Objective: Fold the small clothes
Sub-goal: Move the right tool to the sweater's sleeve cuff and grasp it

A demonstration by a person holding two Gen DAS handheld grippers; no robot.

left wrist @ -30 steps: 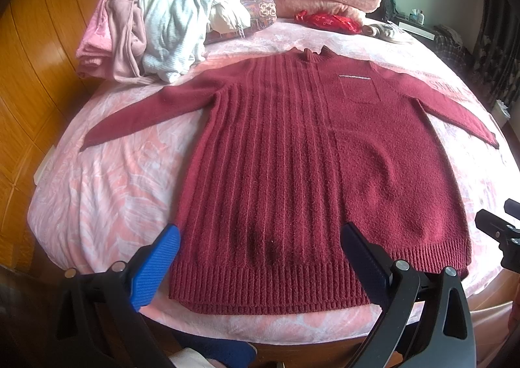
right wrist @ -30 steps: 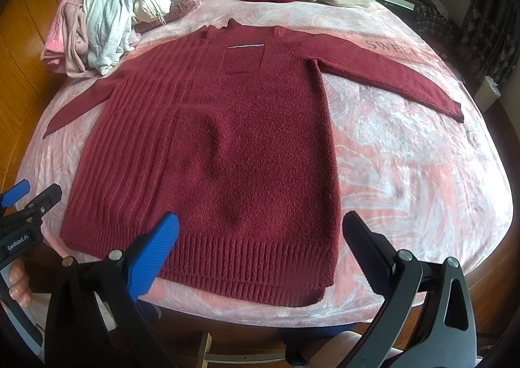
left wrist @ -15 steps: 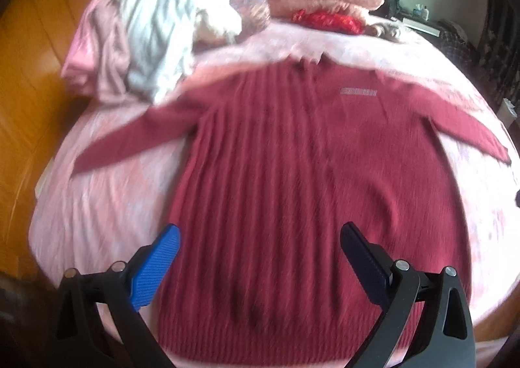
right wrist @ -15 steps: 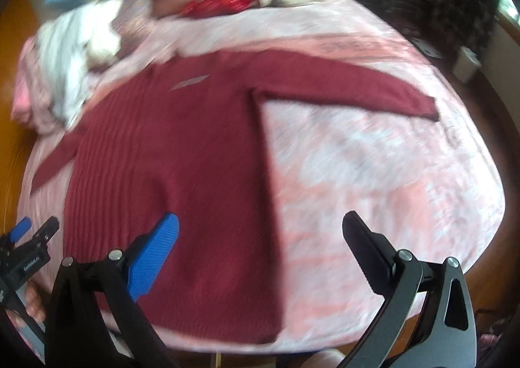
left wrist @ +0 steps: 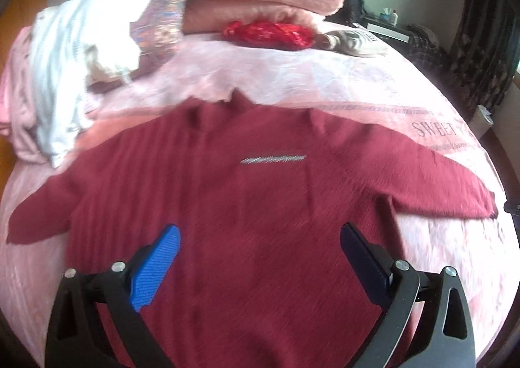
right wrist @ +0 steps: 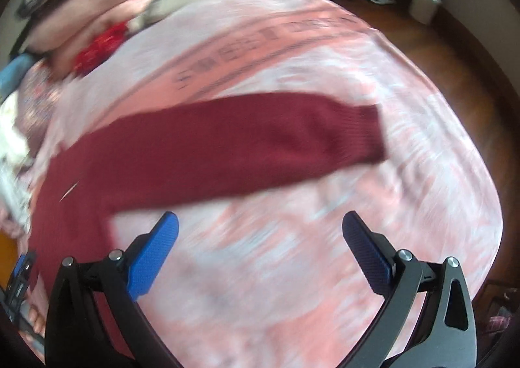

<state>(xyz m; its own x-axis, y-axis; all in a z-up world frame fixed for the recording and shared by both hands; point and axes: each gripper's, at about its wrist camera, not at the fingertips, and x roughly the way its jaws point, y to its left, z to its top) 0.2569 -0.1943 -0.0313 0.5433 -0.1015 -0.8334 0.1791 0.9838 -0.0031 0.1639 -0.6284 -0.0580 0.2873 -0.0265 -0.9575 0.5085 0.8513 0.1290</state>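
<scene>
Maroon sweater point(left wrist: 260, 205) lies flat, front up, on the pink-sheeted bed point(left wrist: 325, 82), both sleeves spread outward; nothing folded yet. Left tool point(left wrist: 260, 257) hangs over the chest area, jaws spread wide, nothing between them. Right tool point(right wrist: 260, 238) sits over bare sheet just below the right sleeve point(right wrist: 247, 143), likewise released and empty; the cuff point(right wrist: 364, 137) lies up and to its right, near the bed's edge. Both views are motion-blurred, so fine knit detail is uncertain. Judged step: reaching for the sleeves to begin the first fold inward. To do it well, the right tool should probably pinch near the cuff, catching both layers of knit and not the sheet beneath, since the sheet is loose and would bunch if caught. Lift only enough to clear the bed, then carry the sleeve across the chest so it lies straight and stays inside the body's outline. The left tool could pin the shoulder or take the left sleeve point(left wrist: 42, 208), which points toward the pile of unfolded clothes point(left wrist: 74, 52) at the bed's head. Risk: thick knit may slip from a shallow pinch, and dragging rather than lifting would skew the body.
</scene>
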